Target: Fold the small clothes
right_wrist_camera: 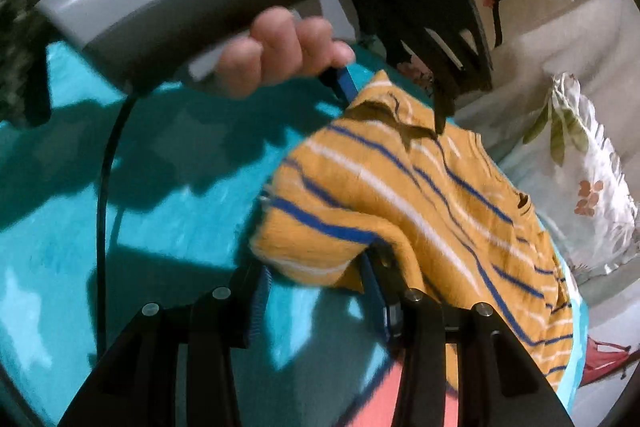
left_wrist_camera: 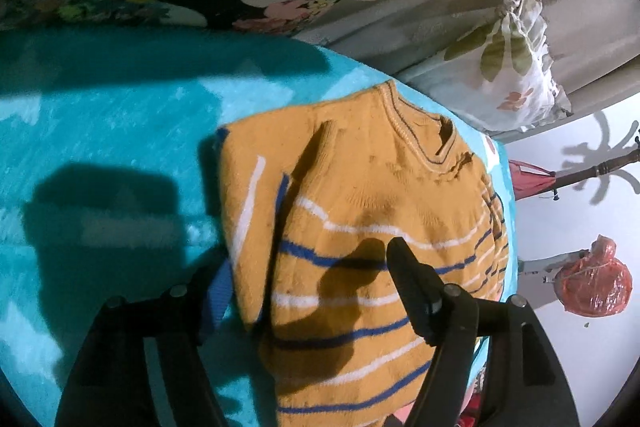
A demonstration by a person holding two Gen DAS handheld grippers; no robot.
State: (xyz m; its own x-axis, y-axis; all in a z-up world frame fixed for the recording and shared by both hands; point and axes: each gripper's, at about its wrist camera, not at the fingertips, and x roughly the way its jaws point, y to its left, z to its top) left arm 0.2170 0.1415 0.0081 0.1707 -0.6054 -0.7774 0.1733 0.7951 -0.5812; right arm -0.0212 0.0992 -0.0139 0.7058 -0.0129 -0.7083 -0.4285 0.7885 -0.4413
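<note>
Evidently mid-fold: the mustard knit sweater (left_wrist_camera: 360,227), blue and white striped with a ribbed neckline, lies on a teal fleecy blanket (left_wrist_camera: 100,147), one sleeve already laid across its body. Left gripper (left_wrist_camera: 304,291) hangs wide over the sweater's lower half, nothing clamped between its fingers; in the right wrist view the right gripper (right_wrist_camera: 316,287) stands partly apart at the sweater's (right_wrist_camera: 400,195) near edge, the cloth draped over one finger, a pinch not clear. Next move likely wants both to seize that soft, bulky hem and carry it toward the neckline; a floral pillow (left_wrist_camera: 516,67) lies just beyond the collar.
</note>
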